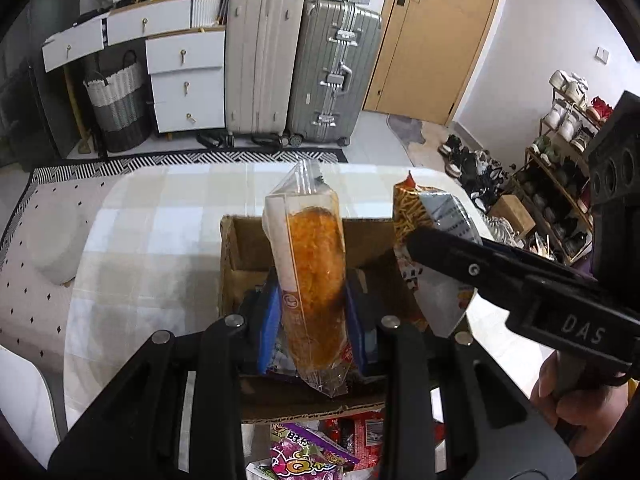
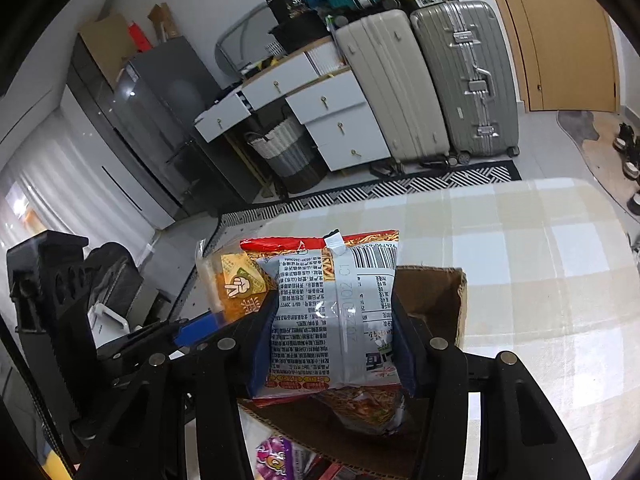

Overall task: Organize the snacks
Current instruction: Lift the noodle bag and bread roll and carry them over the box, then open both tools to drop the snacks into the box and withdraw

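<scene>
My left gripper (image 1: pixel 314 316) is shut on a clear packet of orange crispy snack (image 1: pixel 316 280), held upright above an open cardboard box (image 1: pixel 240 248). My right gripper (image 2: pixel 330 336) is shut on a grey and red noodle snack bag (image 2: pixel 336 312), held over the same box (image 2: pixel 448 300). In the left wrist view the right gripper (image 1: pixel 416 244) and its bag (image 1: pixel 432 216) are just right of my packet. In the right wrist view the orange packet (image 2: pixel 232 284) shows at the left. Loose colourful snack packets (image 1: pixel 316 452) lie in front of the box.
The box stands on a table with a pale checked cloth (image 1: pixel 160 220). Behind it are two suitcases (image 1: pixel 300 68), white drawers (image 1: pixel 184 80), a woven basket (image 1: pixel 116 108) and a wooden door (image 1: pixel 436 32). A shoe rack (image 1: pixel 560 168) stands at the right.
</scene>
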`<state>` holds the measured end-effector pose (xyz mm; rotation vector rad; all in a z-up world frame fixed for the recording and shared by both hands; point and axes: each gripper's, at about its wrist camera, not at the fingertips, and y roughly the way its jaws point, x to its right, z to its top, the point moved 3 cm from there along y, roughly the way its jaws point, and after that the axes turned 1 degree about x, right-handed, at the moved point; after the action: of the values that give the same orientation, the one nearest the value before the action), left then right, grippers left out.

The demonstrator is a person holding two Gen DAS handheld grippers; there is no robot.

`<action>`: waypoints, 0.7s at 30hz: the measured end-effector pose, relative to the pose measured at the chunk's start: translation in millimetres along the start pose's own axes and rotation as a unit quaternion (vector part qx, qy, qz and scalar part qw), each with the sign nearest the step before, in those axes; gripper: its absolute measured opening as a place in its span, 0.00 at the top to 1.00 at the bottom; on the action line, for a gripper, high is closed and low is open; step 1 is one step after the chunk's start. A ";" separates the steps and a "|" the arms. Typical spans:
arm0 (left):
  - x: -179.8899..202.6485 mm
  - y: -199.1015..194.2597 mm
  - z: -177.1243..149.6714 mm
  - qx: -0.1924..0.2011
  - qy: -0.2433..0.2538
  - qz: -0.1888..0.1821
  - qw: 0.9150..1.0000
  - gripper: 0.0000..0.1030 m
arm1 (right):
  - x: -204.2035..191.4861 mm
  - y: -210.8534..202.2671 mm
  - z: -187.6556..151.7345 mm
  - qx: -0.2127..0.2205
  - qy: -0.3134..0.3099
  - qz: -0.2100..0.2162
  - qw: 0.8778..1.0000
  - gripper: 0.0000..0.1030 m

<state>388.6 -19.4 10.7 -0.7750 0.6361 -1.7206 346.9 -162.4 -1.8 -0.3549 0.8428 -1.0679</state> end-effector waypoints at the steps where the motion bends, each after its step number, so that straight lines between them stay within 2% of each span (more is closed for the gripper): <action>1: -2.3 2.3 -2.3 -0.001 0.000 0.000 1.000 0.74 | 1.0 2.8 -0.6 -0.002 -0.002 -0.003 1.000 0.50; 10: -2.6 19.2 -8.5 -0.004 0.012 0.006 1.000 0.74 | 5.0 15.0 -5.4 -0.022 -0.014 -0.019 0.999 0.50; 21: -1.5 -8.0 -26.2 0.002 0.020 0.016 1.000 0.74 | -3.7 4.3 -4.4 -0.006 -0.040 -0.040 0.998 0.48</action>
<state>363.9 -15.0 -0.5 -0.7256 0.6698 -1.7116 345.5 -156.7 -5.7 -0.4418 0.7687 -1.1157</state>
